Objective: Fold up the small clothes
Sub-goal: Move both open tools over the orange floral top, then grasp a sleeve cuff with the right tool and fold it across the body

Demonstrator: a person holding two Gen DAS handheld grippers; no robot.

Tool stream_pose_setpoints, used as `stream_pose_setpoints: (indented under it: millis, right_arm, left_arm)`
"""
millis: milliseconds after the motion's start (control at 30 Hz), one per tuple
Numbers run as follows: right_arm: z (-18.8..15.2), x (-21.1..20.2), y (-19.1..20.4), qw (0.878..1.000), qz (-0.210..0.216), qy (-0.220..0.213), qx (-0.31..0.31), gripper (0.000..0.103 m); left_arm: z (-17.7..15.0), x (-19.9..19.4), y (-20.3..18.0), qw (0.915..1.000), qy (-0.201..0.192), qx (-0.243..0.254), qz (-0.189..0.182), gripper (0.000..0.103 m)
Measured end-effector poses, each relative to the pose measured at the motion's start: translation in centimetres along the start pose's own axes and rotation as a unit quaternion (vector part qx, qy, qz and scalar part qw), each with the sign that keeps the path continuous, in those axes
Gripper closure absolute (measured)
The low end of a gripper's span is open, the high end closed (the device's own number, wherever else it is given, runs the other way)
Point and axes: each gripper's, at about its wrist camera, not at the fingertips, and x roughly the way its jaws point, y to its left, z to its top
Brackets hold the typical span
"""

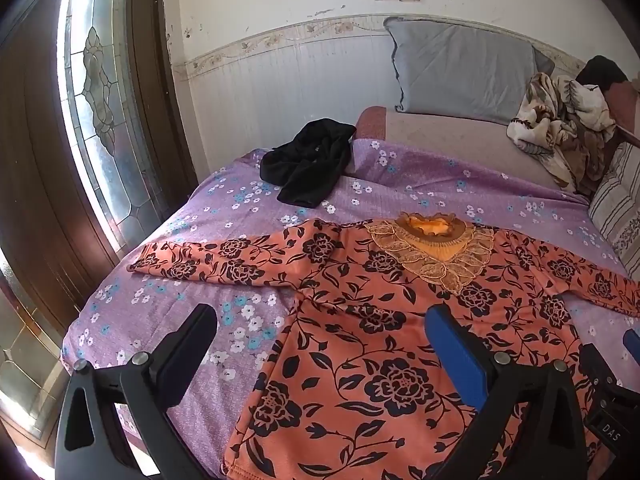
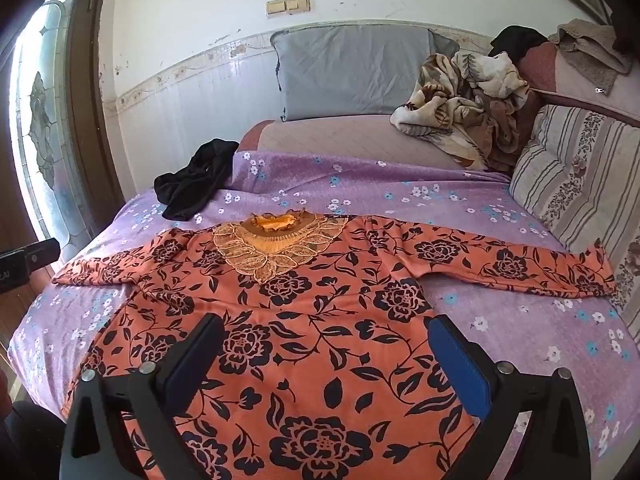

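Below, the orange floral top is spread flat (sleeves out) under both grippers' wide-parted, empty jaws.

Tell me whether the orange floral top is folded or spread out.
Spread flat: the orange floral top lies open on the purple sheet, both sleeves stretched sideways.

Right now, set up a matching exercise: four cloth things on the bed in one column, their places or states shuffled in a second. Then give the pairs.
Things:
1. orange long-sleeved top with black flowers
2. black crumpled garment
3. plain grey pillow
4. beige leaf-print blanket

Places or states:
A. bunched in the far right corner
B. spread flat, both sleeves out
C. leaning upright against the far wall
D. heaped near the far left edge of the purple flowered sheet

Pairs: 1-B, 2-D, 3-C, 4-A
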Motion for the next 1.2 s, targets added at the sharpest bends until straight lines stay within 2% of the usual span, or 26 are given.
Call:
stream_pose_setpoints:
  millis: [333,500,600,667,700,733,800,833,867,900,933,967,1067,1100,1133,1167,1200]
  right_arm:
    - [0.0,1.3,0.2,1.0,-0.004,0.025,0.013,0.0]
    - [0.7,2.4,-0.5,0.999,-0.012,0.029,0.021,0.0]
    - [1.7,3.6,-2.7,0.998,-0.013,0.035,0.051,0.0]
    - [2.3,4.9,-5.5,0.994,-0.01,0.051,0.1,0.0]
    - [2.6,5.7,-7.5,0.989,-0.012,0.059,0.133,0.0]
    - [2.7,6.5,-9.6,0.983,-0.015,0.067,0.17,0.0]
    - [2.7,8.3,-14.8,0.963,-0.02,0.09,0.255,0.0]
    - [2.6,8.9,-17.4,0.951,-0.023,0.095,0.295,0.001]
    - [2.3,9.3,-20.2,0.936,-0.035,0.096,0.336,0.002]
    - [2.0,9.4,-23.0,0.922,-0.047,0.088,0.374,0.006]
    - [1.4,9.3,-26.1,0.902,-0.058,0.078,0.42,0.009]
    - [0.6,9.0,-28.8,0.881,-0.065,0.067,0.464,0.017]
    - [-2.8,8.1,-36.5,0.8,-0.062,0.03,0.596,0.031]
    - [-3.9,7.7,-38.5,0.772,-0.062,0.018,0.632,0.034]
    - [-4.8,7.3,-40.2,0.751,-0.066,0.003,0.657,0.034]
    - [-5.3,6.8,-41.7,0.735,-0.07,-0.014,0.674,0.038]
    - [-5.3,6.3,-42.9,0.73,-0.073,-0.031,0.679,0.038]
  left_arm:
    - [0.1,1.5,-0.1,1.0,0.003,-0.004,-0.005,0.0]
    - [0.0,4.0,-0.4,0.9998,0.014,-0.002,-0.017,0.0]
    - [-0.3,7.7,-1.7,0.9979,0.051,0.0,-0.04,0.0]
    - [-1.0,11.3,-2.9,0.9947,0.088,0.002,-0.053,0.0]
    - [-1.2,13.1,-3.4,0.9937,0.095,-0.002,-0.059,0.0]
    - [-1.9,15.1,-3.9,0.9904,0.121,-0.007,-0.067,0.0]
    - [-3.4,18.6,-5.1,0.9833,0.166,-0.015,-0.072,0.0]
    - [-4.1,20.0,-5.5,0.9777,0.197,-0.018,-0.069,0.0]
    - [-4.7,20.8,-5.8,0.9716,0.22,-0.032,-0.082,0.0]
    - [-4.9,20.7,-5.9,0.9733,0.211,-0.04,-0.082,0.0]
    - [-5.0,20.3,-6.0,0.9762,0.199,-0.036,-0.077,0.0]
    - [-5.2,20.3,-6.3,0.9769,0.198,-0.027,-0.075,0.0]
    - [-6.4,20.0,-6.3,0.9762,0.203,-0.027,-0.072,0.0]
    - [-6.8,20.1,-5.9,0.9763,0.207,-0.019,-0.06,0.0]
    - [-7.0,20.2,-5.6,0.9767,0.209,-0.01,-0.049,0.0]
    - [-7.2,20.3,-5.5,0.9771,0.209,-0.007,-0.041,0.0]
    - [-7.3,20.4,-5.4,0.9773,0.209,-0.005,-0.036,0.0]
